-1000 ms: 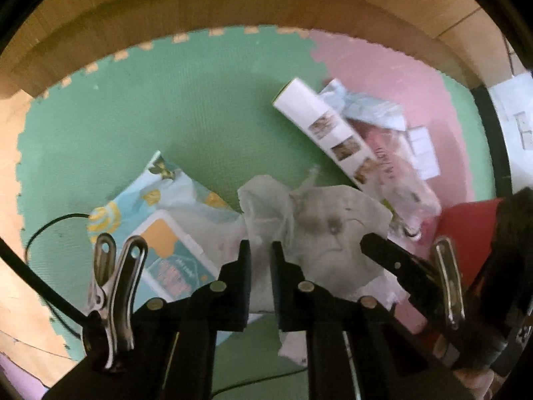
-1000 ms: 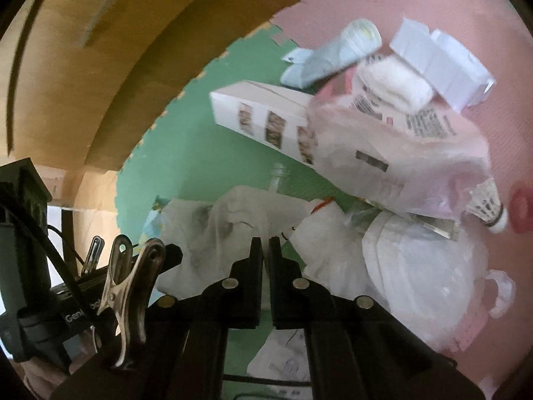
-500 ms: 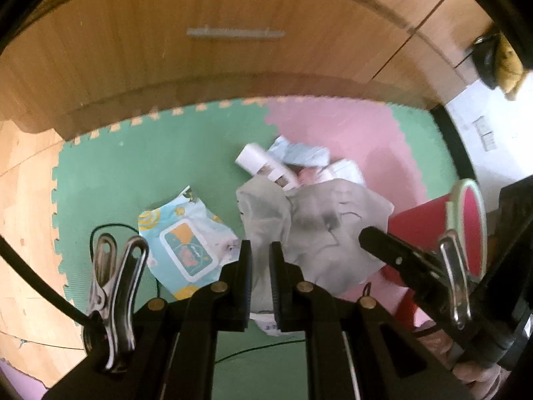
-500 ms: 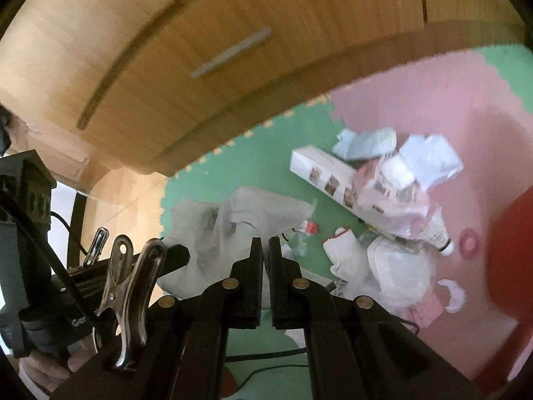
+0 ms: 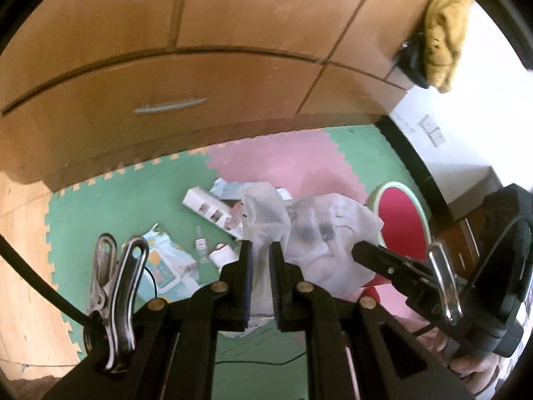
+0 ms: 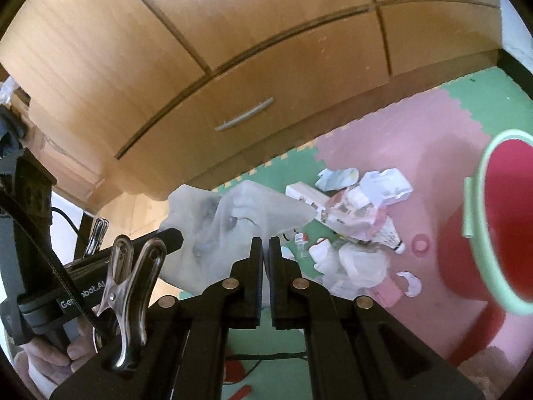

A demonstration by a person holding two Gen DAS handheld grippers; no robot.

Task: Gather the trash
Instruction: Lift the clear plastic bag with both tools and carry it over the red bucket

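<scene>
At centre frame in both wrist views, a translucent white plastic bag (image 5: 309, 226) hangs stretched between the two tools: left gripper (image 5: 259, 260) clamped shut on one edge of it, right gripper (image 6: 265, 250) clamped shut on the other edge, no gap visible at either pair of jaws. Big change over the last second: both hands have lifted well up off the floor, bag has come up with them, and the litter that filled the frames a second ago is now small and far below; cabinet drawers (image 6: 233, 76) now fill the upper half of each view. Trash pile (image 6: 356, 220) (white carton, wrappers, crumpled paper, small bottle) lies on the pink and green foam mat (image 5: 110, 210), right of centre in the right wrist view, just below and beyond the bag. Wet-wipes pack (image 5: 166, 266) sits apart at lower left of the left view. Red bin (image 6: 506, 223) with green rim is at right edge, near the pile. My read: the bag is being opened or shaken out as the collecting sack; nothing looks loaded into it yet, so collecting has barely begun.
</scene>
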